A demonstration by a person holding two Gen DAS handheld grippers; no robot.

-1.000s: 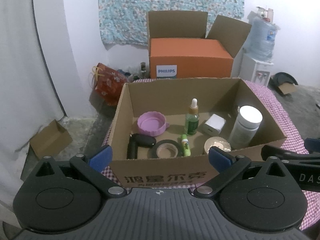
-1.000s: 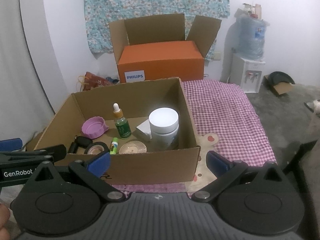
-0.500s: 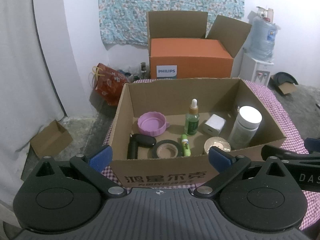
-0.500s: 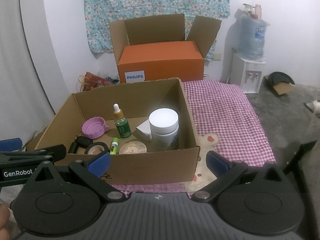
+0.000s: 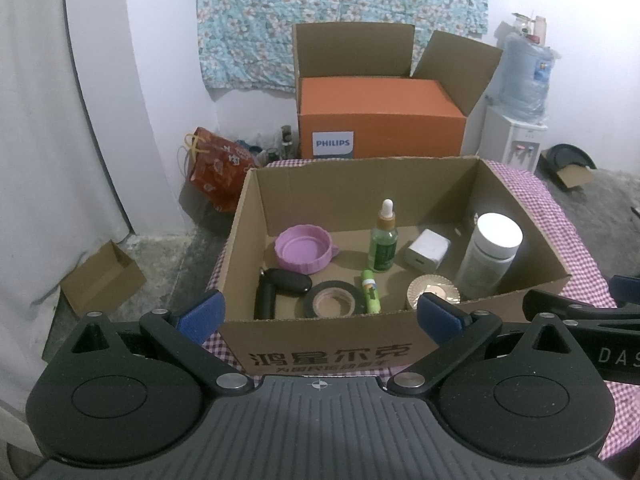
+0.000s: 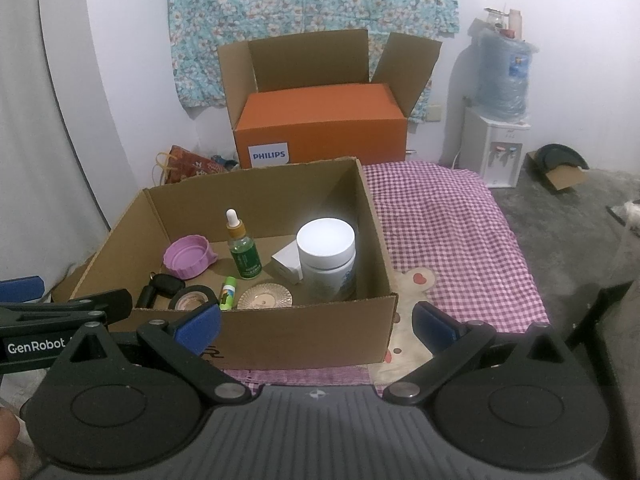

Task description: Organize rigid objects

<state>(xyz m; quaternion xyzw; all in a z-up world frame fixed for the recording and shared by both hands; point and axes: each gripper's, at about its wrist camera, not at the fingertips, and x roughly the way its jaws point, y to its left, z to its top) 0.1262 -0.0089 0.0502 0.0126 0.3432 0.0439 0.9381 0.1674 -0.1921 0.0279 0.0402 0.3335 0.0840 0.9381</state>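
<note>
Cardboard box (image 5: 328, 354) sat on the checked cloth (image 6: 448, 216), holding the white jar (image 5: 490, 256), dropper bottle (image 5: 385, 240), pink lid (image 5: 304, 249), tape roll (image 5: 332, 300) and a green stick (image 5: 370, 291). Near wall hid the gold disc (image 5: 430, 290) partly. Left gripper (image 5: 320, 314) and right gripper (image 6: 316, 322) both gaped wide, empty, short of the box. Black item (image 5: 276, 286) was hard to identify.

You're looking at a box (image 5: 516, 216) sitting mid-frame, jar (image 5: 490, 256) standing inside at right, lid (image 5: 305, 249) lying left, dropper bottle (image 5: 384, 242) standing between.
</note>
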